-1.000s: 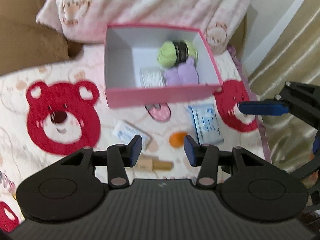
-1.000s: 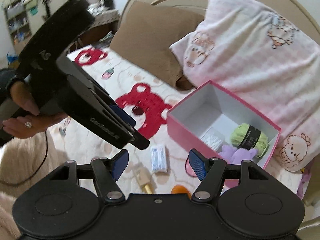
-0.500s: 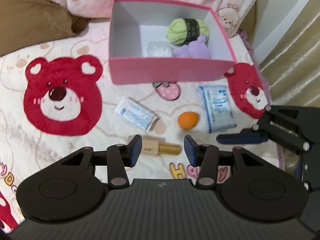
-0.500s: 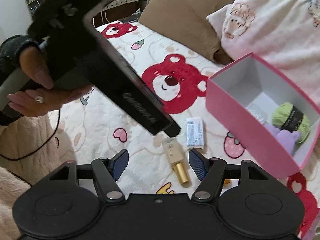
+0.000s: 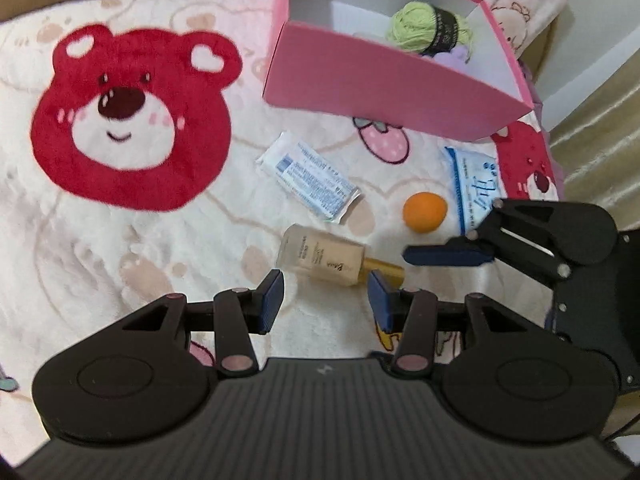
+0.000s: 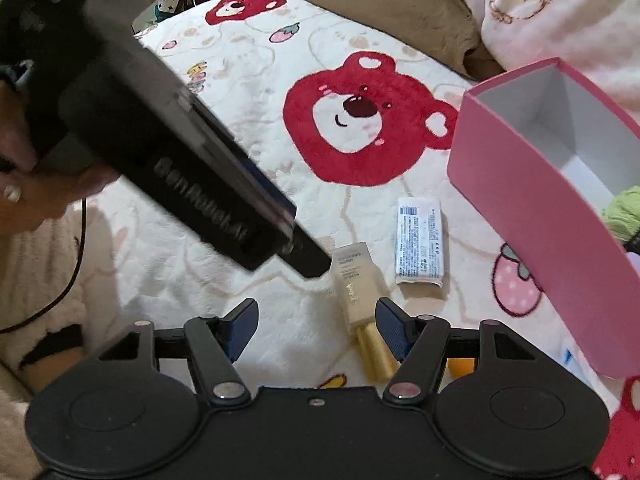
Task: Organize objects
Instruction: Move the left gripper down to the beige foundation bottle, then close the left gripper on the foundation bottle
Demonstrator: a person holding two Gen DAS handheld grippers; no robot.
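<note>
bottle [image 5: 322, 258] lies between both open grippers' jaws, untouched

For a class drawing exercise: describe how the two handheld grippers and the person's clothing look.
Both grippers, left gripper and right gripper, are matt black with round housings, dark blue ribbed pads on the jaws and silver rivets. The left one carries grey lettering. The sleeve is cream and fluffy, crossed by a black cable.

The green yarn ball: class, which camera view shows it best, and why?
The left wrist view: the green yarn ball shows nearly whole, with its dark band, inside the pink box. In the right wrist view only a green sliver peeks over the box wall at the frame edge.
</note>
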